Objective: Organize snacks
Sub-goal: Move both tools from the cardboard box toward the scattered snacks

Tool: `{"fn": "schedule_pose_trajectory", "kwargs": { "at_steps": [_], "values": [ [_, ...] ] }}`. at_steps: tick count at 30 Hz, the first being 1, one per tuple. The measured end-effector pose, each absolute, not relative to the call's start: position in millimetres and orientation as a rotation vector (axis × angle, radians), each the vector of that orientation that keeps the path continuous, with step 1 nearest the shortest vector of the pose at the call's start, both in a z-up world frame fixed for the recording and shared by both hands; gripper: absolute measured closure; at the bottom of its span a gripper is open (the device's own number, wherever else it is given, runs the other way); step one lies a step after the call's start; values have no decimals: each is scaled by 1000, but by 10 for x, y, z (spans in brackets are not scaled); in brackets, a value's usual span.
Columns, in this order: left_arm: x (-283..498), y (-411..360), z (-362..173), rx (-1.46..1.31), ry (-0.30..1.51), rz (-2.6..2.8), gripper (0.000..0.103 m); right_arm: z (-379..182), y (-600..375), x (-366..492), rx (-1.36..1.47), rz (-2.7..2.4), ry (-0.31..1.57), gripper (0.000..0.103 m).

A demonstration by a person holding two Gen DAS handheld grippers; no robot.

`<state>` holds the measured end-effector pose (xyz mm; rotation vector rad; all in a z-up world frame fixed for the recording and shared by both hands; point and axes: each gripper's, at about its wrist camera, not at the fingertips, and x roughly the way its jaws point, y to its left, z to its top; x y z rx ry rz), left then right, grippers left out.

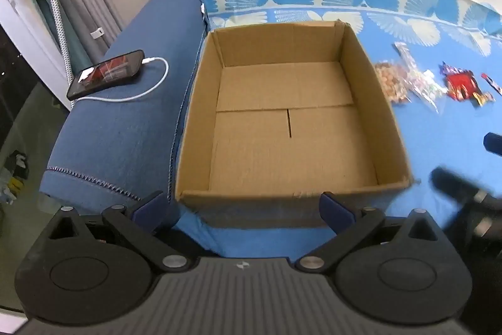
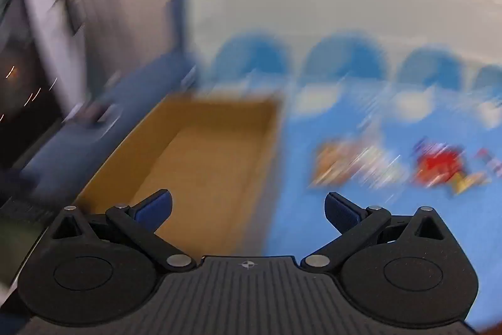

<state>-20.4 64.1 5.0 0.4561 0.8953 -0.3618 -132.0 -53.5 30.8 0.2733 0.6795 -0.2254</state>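
Both claws gape wide, holding nothing. The snack packets [image 1: 433, 80] lie mid-right of the frame, beside the empty cardboard box [image 1: 370, 77]; the right gripper [image 2: 248, 209] sits nearer than the left gripper [image 1: 241, 206].

Open-topped cardboard box [image 1: 295, 121] with bare floor, walls all round, snack packets [image 1: 420, 80] lying right on bedsheet [image 1: 439, 140]

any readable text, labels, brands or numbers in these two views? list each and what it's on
No readable words or numbers in either view.
Small emblem on the left gripper body: a symbol, no letters.
Round mark on the right gripper body: a symbol, no letters.
Red snack packet: print too small and blurred to read.
Clear snack bags: no legible label.
Phone screen: lit, nothing legible.
Cardboard box: no print visible.
Right wrist view: motion-blurred throughout.
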Motion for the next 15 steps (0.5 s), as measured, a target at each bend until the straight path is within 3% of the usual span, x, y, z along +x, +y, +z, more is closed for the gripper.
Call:
{"fn": "schedule_pose_trajectory", "kwargs": {
  "at_steps": [15],
  "values": [
    [-269,1125,294,280,854,-357,0,713,134,-1174,142,-283,723,0]
  ]
}}
